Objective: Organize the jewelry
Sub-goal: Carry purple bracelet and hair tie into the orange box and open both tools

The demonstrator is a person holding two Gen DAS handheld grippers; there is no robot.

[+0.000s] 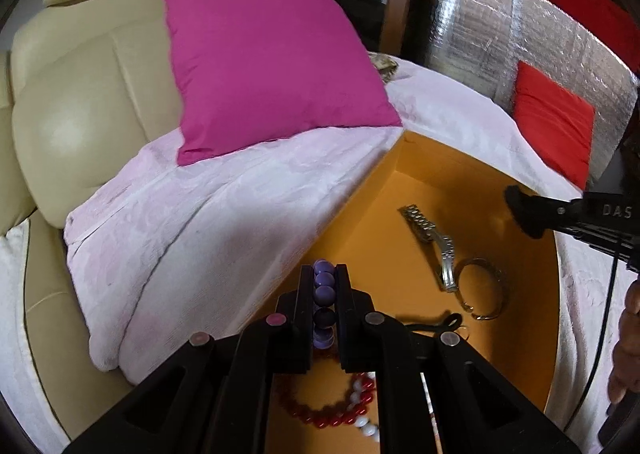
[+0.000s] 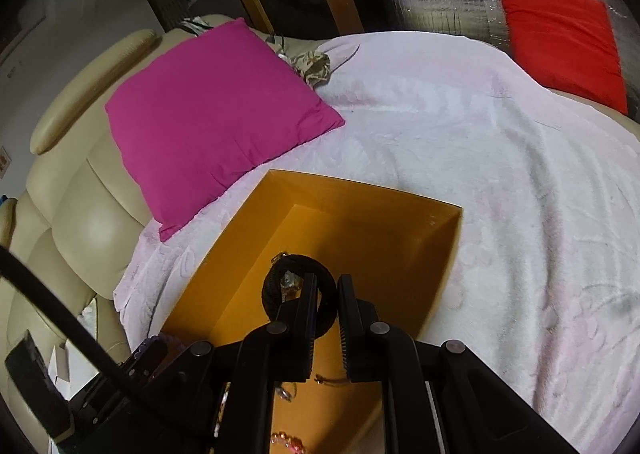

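Jewelry is going into the orange box [image 2: 448,254] on the bed [image 2: 480,158]. My left tool [image 1: 324,270] is pinching a purple bead bracelet [image 1: 323,286] over the box's left edge. My right tool [image 2: 325,282] is pinching a black bracelet [image 2: 276,290] above the box floor. A watch [image 1: 428,230], a bangle [image 1: 486,286] and red beads [image 1: 320,414] are lying inside. Judgement: the placing step is under way; next, I am needing to lower each piece onto bare floor and spread the fingers.

Purple beads [image 1: 324,286], orange box [image 1: 432,174], magenta pillow [image 1: 272,66] (blanket [image 1: 224,206] perhaps pale pink)
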